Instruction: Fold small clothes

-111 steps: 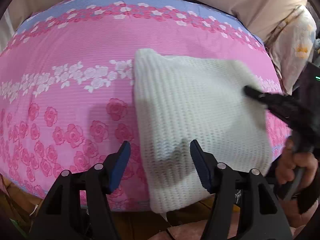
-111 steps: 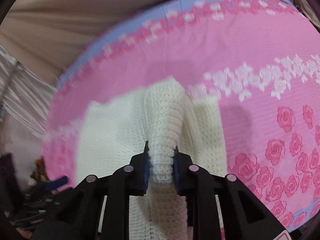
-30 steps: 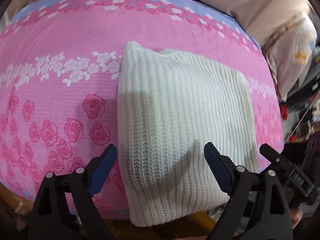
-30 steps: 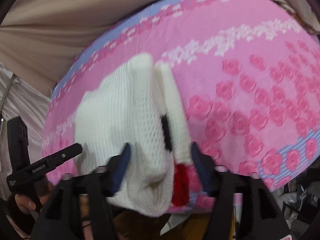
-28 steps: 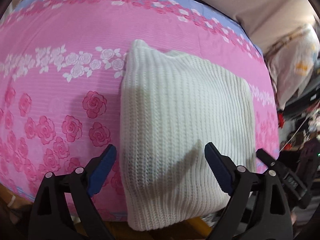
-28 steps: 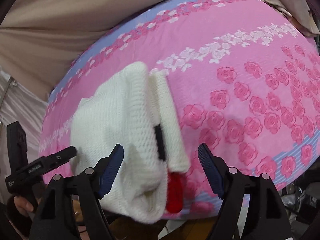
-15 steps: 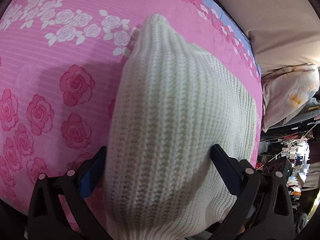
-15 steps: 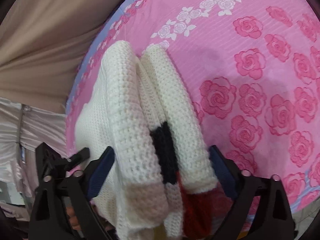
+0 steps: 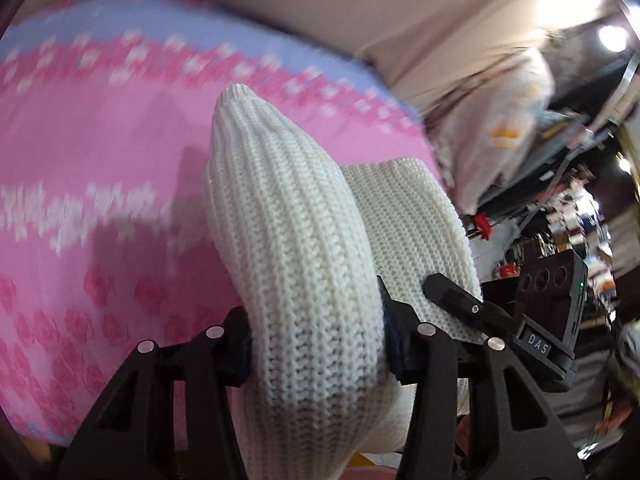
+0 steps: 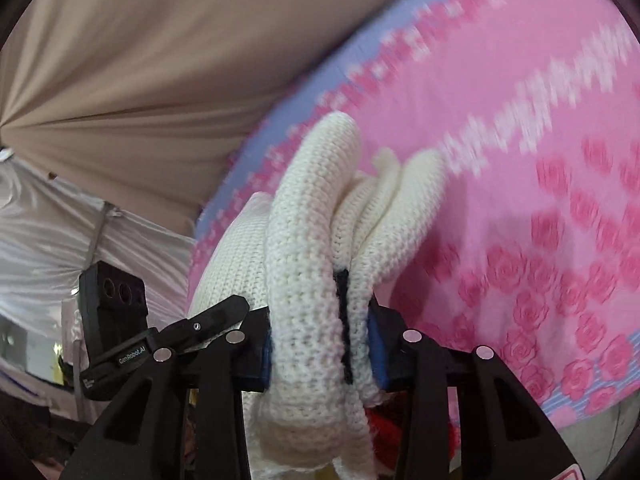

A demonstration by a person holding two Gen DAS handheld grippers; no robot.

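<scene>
Two tools [image 9: 316,352] [image 10: 320,350] closing, sweater [image 9: 296,248] between, bedsheet [image 9: 100,152] beneath

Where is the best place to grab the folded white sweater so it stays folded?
Grip the thick near edge of the white sweater, coming from the side that overhangs the pink bedsheet, one gripper near each end. The stacked layers show there as rolls, so one pinch catches them all. The left gripper and right gripper both sit there, jaws closing with the knit bunched between them.

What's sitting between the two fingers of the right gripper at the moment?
A thick folded bundle of the white knit sweater fills the closing right gripper, both pads pressing it. The right wrist view shows this.
</scene>
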